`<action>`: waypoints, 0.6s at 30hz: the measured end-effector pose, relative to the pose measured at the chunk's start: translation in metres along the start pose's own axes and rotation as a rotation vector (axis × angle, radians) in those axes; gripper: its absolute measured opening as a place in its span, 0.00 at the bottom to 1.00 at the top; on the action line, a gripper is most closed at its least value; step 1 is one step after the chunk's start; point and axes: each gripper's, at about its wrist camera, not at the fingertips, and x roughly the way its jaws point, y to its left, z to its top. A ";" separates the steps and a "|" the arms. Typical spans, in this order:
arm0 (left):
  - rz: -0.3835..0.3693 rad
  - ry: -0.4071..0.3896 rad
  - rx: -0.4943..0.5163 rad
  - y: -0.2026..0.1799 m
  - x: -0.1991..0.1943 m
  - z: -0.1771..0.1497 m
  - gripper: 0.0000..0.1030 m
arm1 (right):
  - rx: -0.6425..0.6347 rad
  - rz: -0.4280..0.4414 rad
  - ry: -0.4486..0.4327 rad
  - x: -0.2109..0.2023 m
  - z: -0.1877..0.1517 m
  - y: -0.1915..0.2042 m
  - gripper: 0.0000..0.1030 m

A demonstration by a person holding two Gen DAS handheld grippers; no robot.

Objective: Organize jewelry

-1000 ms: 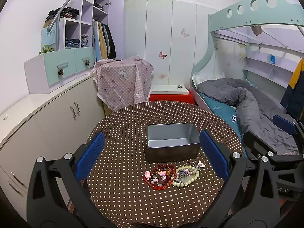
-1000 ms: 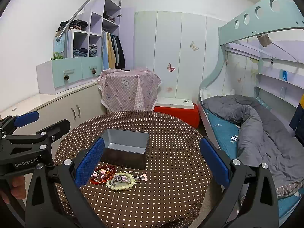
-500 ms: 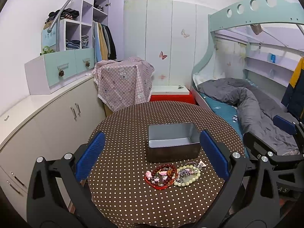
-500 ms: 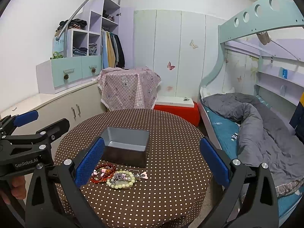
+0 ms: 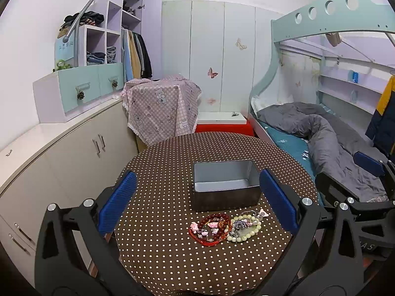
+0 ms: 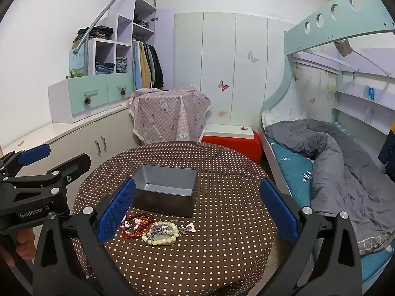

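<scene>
Both grippers, left (image 5: 197, 204) & right (image 6: 197, 207), hang w/ fingers wide apart, empty, over bracelets (image 5: 224, 227) piled just in front of open tin (image 5: 224, 187), prob. their destination.

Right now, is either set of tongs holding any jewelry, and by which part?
Nothing is held. Left tongs and right tongs are open; the bracelets lie on the table.
</scene>
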 end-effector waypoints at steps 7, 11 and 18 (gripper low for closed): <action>0.003 -0.013 0.003 -0.001 -0.005 -0.001 0.94 | 0.002 0.003 -0.004 -0.001 -0.001 -0.001 0.93; 0.002 -0.012 0.003 -0.001 -0.005 -0.001 0.94 | 0.000 0.002 -0.005 -0.001 -0.001 -0.002 0.93; 0.001 -0.011 0.001 -0.001 -0.005 -0.001 0.94 | 0.006 0.007 0.001 -0.001 -0.003 -0.003 0.93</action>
